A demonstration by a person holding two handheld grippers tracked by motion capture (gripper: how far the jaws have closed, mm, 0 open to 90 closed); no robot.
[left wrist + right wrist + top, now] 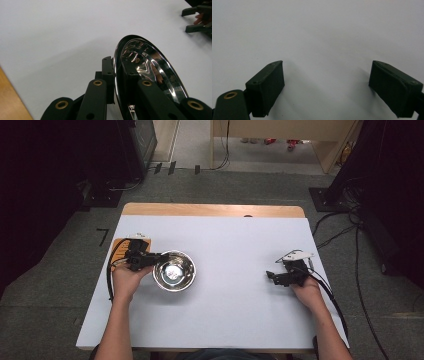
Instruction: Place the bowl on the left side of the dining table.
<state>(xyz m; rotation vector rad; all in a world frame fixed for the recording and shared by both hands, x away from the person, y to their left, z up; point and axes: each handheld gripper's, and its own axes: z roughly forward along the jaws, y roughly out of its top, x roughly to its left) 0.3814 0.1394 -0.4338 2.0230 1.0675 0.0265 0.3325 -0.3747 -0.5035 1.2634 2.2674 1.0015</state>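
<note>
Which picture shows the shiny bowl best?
The high view: the whole steel bowl sits on the white table, round rim and inside visible, with the left hand-held gripper pinching its rim. The left gripper view shows part of the rim edge-on between the jaws. The right gripper view faces bare table.

Rectangular wooden table, top almost wholly covered by a white sheet — bare light-brown wood left as a strip along the far edge and at the near-left corner. Sheet flat, unmarked, matte. Round, shiny stainless-steel bowl standing upright on the sheet, left of centre, mouth up. Flat orange rectangular piece just beside it at the table's left edge — partly covered, details unclear.
</note>
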